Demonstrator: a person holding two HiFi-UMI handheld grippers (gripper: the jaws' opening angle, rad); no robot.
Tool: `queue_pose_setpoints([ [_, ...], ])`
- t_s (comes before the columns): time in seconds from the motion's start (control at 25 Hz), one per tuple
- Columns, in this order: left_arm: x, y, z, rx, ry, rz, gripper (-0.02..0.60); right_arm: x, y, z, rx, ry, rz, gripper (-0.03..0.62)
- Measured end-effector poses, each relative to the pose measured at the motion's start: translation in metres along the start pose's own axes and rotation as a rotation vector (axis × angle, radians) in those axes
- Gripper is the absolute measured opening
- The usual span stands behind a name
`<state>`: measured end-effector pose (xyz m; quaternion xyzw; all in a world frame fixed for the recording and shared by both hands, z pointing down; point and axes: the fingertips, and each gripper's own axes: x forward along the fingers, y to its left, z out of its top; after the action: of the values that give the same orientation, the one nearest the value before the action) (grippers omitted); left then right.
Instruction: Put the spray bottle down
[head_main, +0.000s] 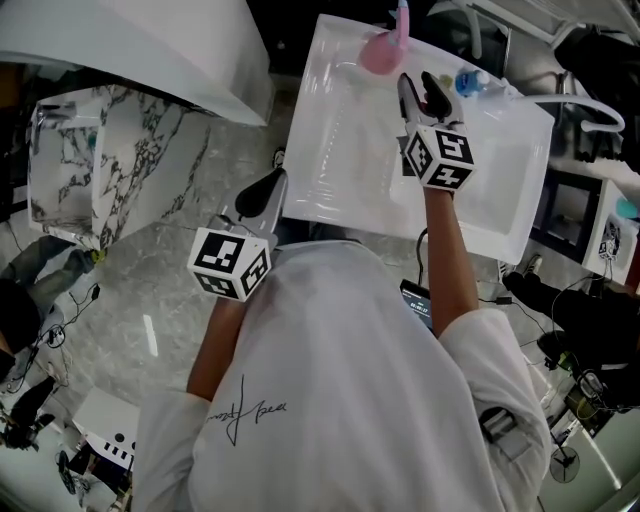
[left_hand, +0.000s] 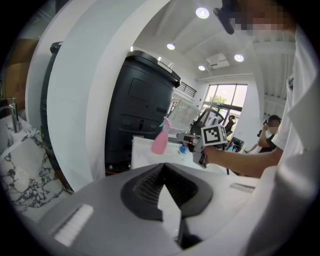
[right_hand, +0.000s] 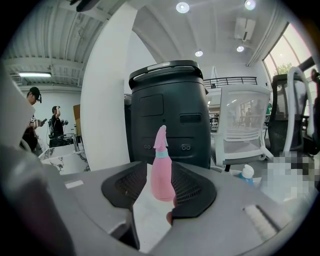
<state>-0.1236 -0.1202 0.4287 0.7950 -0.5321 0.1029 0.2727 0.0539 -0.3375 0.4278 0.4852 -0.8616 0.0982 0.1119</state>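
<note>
The pink spray bottle (head_main: 381, 50) stands upright near the far edge of the white table (head_main: 330, 160). My right gripper (head_main: 421, 88) is open just behind it. In the right gripper view the bottle (right_hand: 162, 172) shows in the gap between the dark pads (right_hand: 192, 192), and neither pad touches it. From the left gripper view the bottle (left_hand: 160, 140) stands clear of the right gripper (left_hand: 186, 138). My left gripper (head_main: 268, 190) hangs below the table's near left corner. It is shut (left_hand: 162, 167) with nothing held.
A small bottle with a blue cap (head_main: 468, 82) lies on the table right of the right gripper. A tall black bin (right_hand: 167, 110) and a white chair (right_hand: 240, 125) stand beyond the table. A marbled counter (head_main: 110, 150) is at my left.
</note>
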Motion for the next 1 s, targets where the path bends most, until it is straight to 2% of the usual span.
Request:
queue_pose_setpoints([
  [1.0,0.008,-0.043,0.001,0.001,-0.035,-0.016,0.052,-0.060,-0.010,-0.010,0.041,0.029,0.031,0.115],
])
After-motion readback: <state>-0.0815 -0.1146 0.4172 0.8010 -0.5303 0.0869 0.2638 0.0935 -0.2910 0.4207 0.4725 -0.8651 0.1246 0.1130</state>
